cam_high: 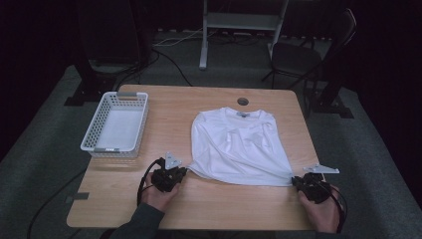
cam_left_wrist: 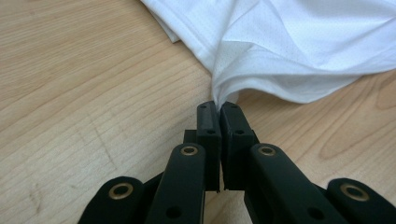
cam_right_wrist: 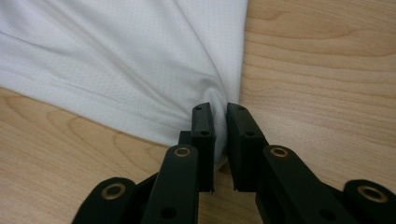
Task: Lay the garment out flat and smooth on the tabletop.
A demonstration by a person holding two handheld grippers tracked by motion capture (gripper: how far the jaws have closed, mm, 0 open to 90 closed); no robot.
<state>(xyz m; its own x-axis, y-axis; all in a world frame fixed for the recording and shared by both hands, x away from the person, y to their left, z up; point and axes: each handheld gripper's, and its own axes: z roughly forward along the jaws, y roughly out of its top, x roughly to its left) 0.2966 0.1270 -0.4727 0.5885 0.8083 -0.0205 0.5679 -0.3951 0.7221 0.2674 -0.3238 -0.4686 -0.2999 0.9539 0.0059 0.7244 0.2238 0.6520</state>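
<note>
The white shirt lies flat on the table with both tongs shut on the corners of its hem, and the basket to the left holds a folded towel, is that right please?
Not quite: the basket is empty, as the high view shows. The rest holds: the white shirt lies on the table, with the left tongs and right tongs shut on its hem corners.

Dim room, grey carpet (cam_high: 45, 149) all around the wooden desk (cam_high: 169, 104); a dark chair (cam_high: 298, 55) sits upper right, a pale metal stand (cam_high: 239, 22) top centre.
</note>
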